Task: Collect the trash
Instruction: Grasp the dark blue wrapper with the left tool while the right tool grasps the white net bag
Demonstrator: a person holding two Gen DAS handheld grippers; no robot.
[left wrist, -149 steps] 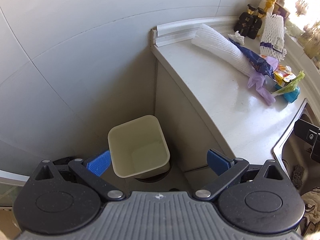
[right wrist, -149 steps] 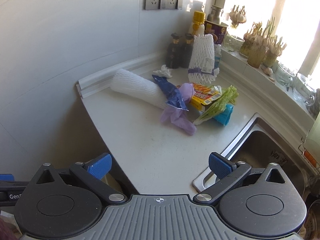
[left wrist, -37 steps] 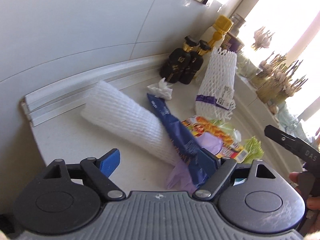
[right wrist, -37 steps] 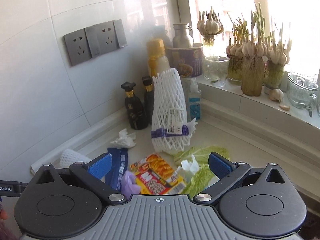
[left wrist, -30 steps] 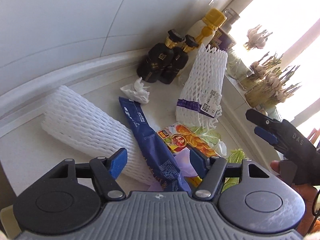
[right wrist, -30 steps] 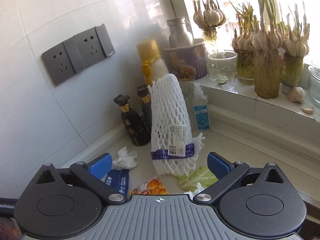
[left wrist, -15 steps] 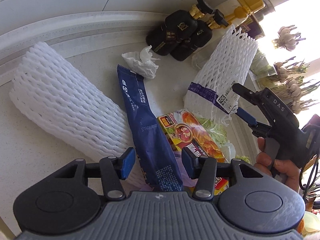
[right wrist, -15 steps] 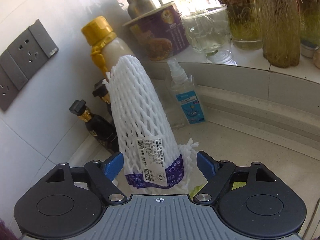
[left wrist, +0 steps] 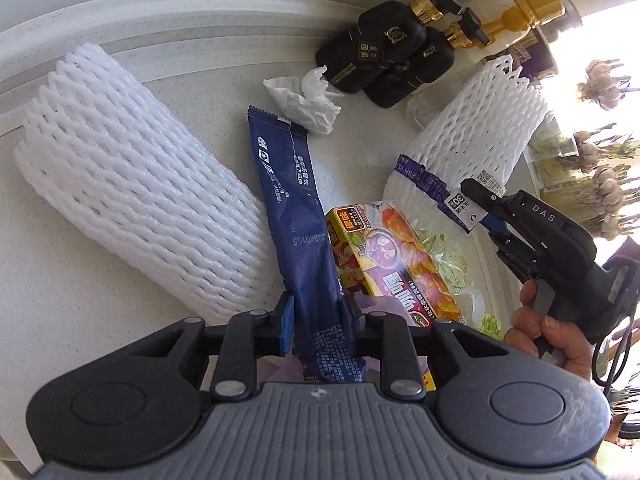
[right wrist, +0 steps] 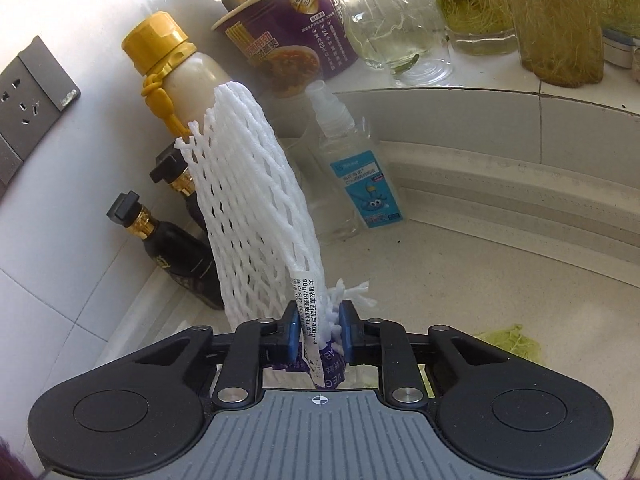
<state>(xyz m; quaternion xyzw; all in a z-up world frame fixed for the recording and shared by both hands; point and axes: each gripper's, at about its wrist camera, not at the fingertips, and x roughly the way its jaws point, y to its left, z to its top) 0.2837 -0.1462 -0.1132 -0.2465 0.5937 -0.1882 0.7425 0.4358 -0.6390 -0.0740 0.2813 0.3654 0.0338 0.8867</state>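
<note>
Left wrist view: my left gripper [left wrist: 316,314] had just been closing and pinched the near end of the blue wrapper [left wrist: 296,216], which lay on the counter [left wrist: 80,280] over the lying foam net sleeve [left wrist: 132,200] and beside the orange snack packet [left wrist: 392,264]. I figured a slow straight lift would stop it dragging the pile along. Bare counter sat to the left.

Right wrist view: my right gripper [right wrist: 319,334] had been closing too, clamped on the labelled bottom of the standing foam net [right wrist: 256,220]. The dark bottles [right wrist: 176,252] and spray bottle [right wrist: 352,184] stood close behind, so pulling back toward me looked safest.
</note>
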